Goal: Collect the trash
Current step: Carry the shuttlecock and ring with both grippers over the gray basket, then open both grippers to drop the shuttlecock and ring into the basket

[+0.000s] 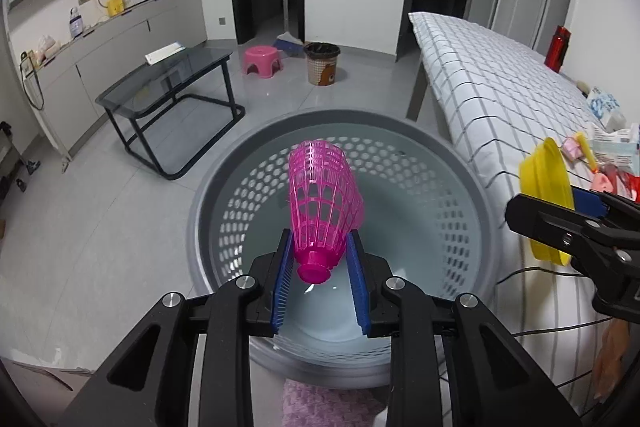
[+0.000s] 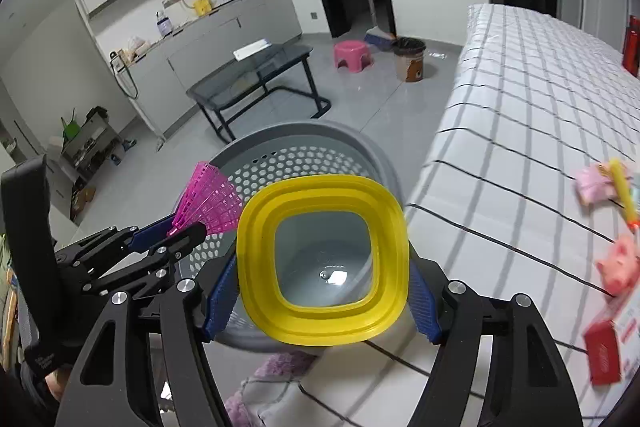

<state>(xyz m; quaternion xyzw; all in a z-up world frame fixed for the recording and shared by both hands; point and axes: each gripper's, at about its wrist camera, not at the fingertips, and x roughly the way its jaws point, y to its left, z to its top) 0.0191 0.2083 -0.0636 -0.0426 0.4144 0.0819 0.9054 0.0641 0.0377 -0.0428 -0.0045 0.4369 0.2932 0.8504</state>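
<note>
My left gripper (image 1: 319, 259) is shut on a pink plastic shuttlecock (image 1: 324, 203), cork end toward me, skirt pointing away. It hangs over the open mouth of a round grey perforated basket (image 1: 472, 195) on the floor. My right gripper (image 2: 322, 283) is shut on a yellow square frame-like lid (image 2: 256, 239), held by its left and right edges above the same basket (image 2: 280, 135). In the left wrist view the right gripper (image 1: 560, 227) with the yellow lid (image 1: 544, 179) shows at the right. The right wrist view has the left gripper (image 2: 176, 227) and shuttlecock (image 2: 208, 199) at its left.
A bed with a white checked cover (image 1: 500, 83) stands right of the basket, with several small packets and wrappers (image 2: 612, 267) on it. Farther off are a dark glass table (image 1: 168, 79), a pink stool (image 1: 262, 61), a brown waste bin (image 1: 322, 63) and a broom (image 1: 286, 27).
</note>
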